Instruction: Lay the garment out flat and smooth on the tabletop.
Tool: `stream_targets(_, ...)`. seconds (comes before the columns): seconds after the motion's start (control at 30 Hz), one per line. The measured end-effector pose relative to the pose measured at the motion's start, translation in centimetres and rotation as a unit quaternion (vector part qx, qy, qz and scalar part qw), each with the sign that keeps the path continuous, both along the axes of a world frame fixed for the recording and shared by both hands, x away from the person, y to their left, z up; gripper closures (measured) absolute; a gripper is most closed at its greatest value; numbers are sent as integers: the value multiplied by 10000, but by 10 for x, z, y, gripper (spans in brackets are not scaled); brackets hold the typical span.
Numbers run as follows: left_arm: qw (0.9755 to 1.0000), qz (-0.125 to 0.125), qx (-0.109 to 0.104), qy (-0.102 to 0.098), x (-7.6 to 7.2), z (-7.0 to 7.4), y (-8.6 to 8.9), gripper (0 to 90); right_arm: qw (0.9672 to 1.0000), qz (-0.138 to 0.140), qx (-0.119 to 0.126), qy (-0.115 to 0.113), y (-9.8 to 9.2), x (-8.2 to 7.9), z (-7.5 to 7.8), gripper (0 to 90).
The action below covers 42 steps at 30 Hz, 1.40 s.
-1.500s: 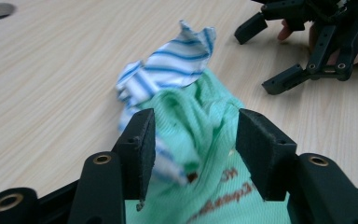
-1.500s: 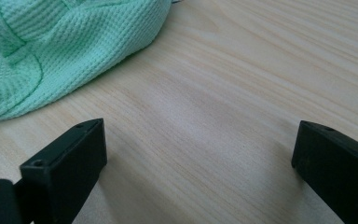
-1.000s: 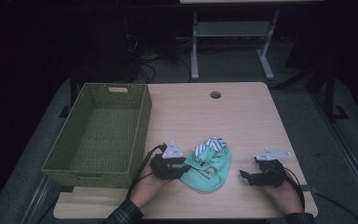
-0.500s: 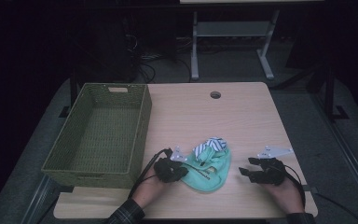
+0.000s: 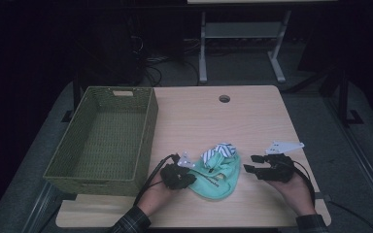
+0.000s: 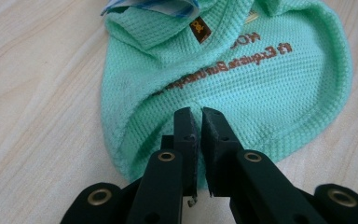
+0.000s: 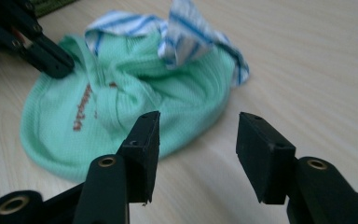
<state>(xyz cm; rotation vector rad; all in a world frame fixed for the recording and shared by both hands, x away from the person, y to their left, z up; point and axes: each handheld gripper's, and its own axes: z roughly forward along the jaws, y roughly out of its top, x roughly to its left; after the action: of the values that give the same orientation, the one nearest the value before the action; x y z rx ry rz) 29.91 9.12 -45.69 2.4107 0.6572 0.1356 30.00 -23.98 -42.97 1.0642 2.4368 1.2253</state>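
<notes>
A mint green waffle cloth point(image 5: 219, 178) with brown lettering lies crumpled near the table's front edge. A blue-and-white striped cloth point(image 5: 218, 151) is bunched on its far side. My left gripper point(image 5: 190, 178) sits at the green cloth's left edge. In the left gripper view its jaws point(image 6: 199, 116) are pinched together on a fold of the green cloth point(image 6: 242, 70). My right gripper point(image 5: 250, 164) hovers just right of the cloths. Its jaws point(image 7: 198, 128) have just been closing and stand apart with nothing between them, and the green cloth point(image 7: 121, 98) and striped cloth point(image 7: 186, 32) lie beyond.
A green woven basket point(image 5: 148, 126) stands empty on the left side of the wooden table point(image 5: 213, 121). A round cable hole point(image 5: 224, 98) lies near the table's far edge. Behind the table are a metal stand and cables on a dark floor.
The left jaws have closed onto the green cloth's edge. The right gripper has lifted slightly and its jaws have narrowed. The cloths have not moved.
</notes>
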Motion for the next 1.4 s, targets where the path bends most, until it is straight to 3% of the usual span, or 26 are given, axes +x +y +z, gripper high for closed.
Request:
stream_targets(0.4,9999,27,21,107,2,1,0,840,9997,192,59,-131,14,22,28,513)
stream_targets(0.5,9999,-8,100,63,3,2,-1,844,9996,201,90,-192,15,27,38,513)
stream_targets(0.63,9999,71,47,59,2,1,-2,850,9992,272,151,-267,20,35,52,516)
stream_targets(0.8,9999,67,60,71,2,2,-3,867,9987,401,114,-285,30,46,61,524)
stream_targets(1.17,9999,23,110,94,3,2,-3,883,9963,856,-9,-124,63,66,51,564)
stream_targets(1.4,9998,15,96,156,4,2,-2,882,9958,888,-204,47,76,74,38,572)
